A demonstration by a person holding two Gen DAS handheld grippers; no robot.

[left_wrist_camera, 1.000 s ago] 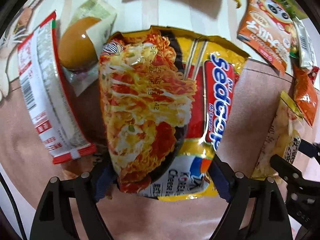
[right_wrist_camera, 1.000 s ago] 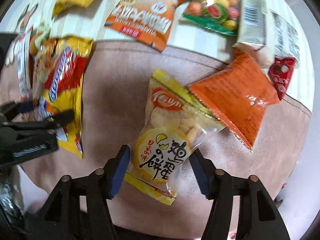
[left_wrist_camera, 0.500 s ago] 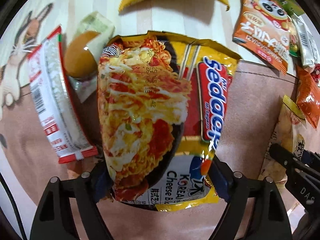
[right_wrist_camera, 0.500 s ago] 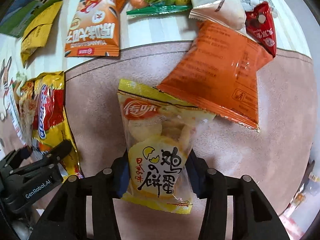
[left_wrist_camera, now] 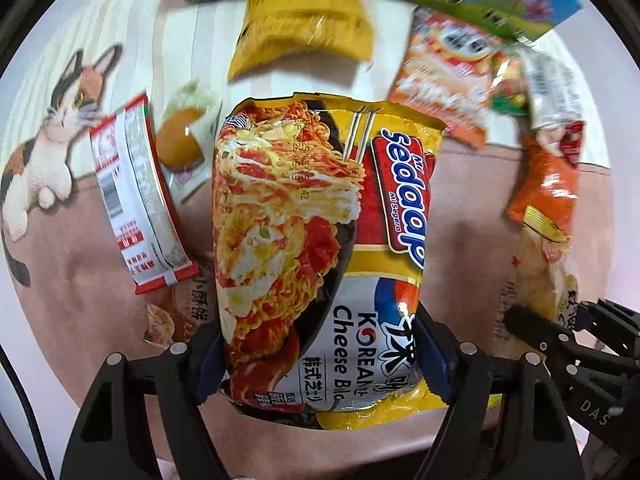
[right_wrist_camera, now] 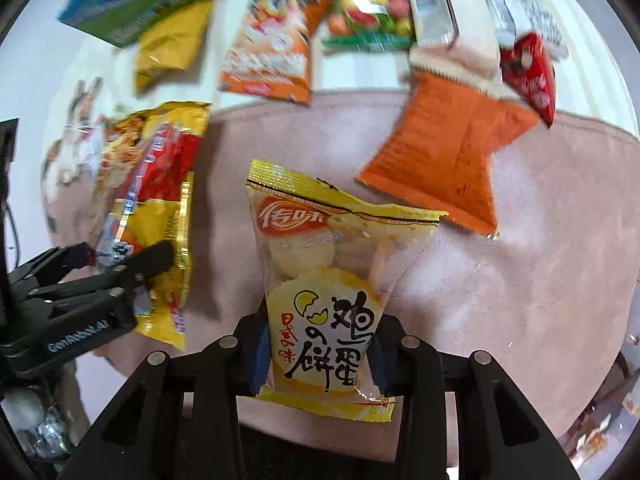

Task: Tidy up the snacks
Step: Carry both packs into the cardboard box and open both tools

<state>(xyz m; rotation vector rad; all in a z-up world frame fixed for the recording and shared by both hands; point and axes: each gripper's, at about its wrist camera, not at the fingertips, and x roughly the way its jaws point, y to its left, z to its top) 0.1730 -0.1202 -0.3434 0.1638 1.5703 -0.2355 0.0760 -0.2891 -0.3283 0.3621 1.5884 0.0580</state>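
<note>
Left tongs (left_wrist_camera: 320, 354) have been closing and clamp the noodle packet (left_wrist_camera: 320, 240); right tongs (right_wrist_camera: 320, 354) pinch the biscuit bag (right_wrist_camera: 324, 280). Pick-up step in hand. Next move, by judgement: carry both to their sorting place.

**Readable print on the packets and grippers**

The noodle packet (left_wrist_camera: 320, 248) between the left fingers reads "Mi sedaap", "Mi Segera", "KOREAN" and "Cheese", with Korean and Chinese characters beside them. Half under it, a brown wrapper (left_wrist_camera: 188, 304) shows "小酥饼". The cracker bag (right_wrist_camera: 324, 300) between the right fingers bears "传味" on a red oval and large "鸡蛋の饼". The left gripper (right_wrist_camera: 100, 276) body, left of those fingers, is marked "GenRobot.AI". The right gripper (left_wrist_camera: 576, 344) body shows "DAS".
</note>
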